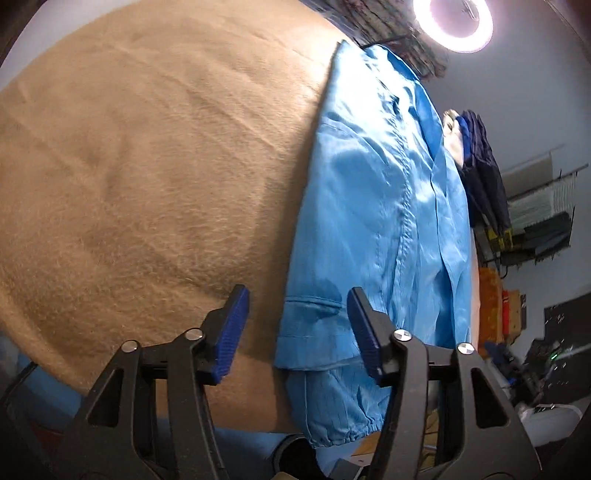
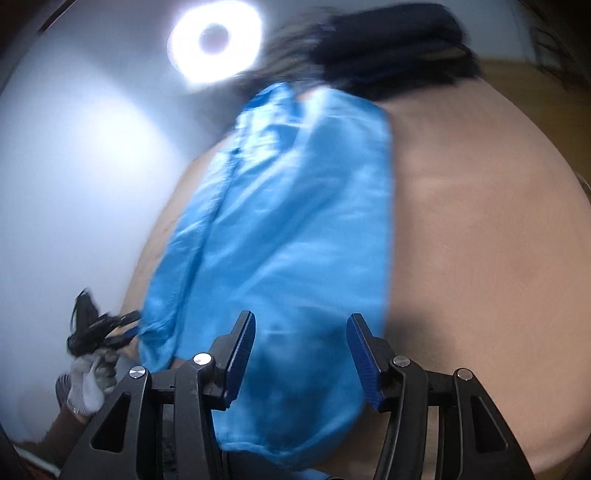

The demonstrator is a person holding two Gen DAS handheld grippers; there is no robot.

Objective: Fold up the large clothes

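Note:
A light blue jacket (image 1: 369, 221) lies folded into a long strip on a tan blanket (image 1: 147, 166). Its elastic cuff (image 1: 343, 432) hangs over the near edge. My left gripper (image 1: 297, 299) hovers open above the jacket's left edge by a pocket, and nothing is pinched between its blue pads. In the blurred right wrist view the same jacket (image 2: 288, 240) runs away from me, and my right gripper (image 2: 302, 319) stands open over its near end. The left gripper (image 2: 99, 328) shows small at the jacket's left side, held by a gloved hand (image 2: 88, 384).
A ring light (image 1: 452, 22) glares at the far end. Dark folded clothes (image 1: 484, 177) sit beyond the jacket. Shelving (image 1: 535, 221) and orange boxes (image 1: 491, 302) stand off the right side. Bare tan blanket (image 2: 480, 258) spreads right of the jacket in the right wrist view.

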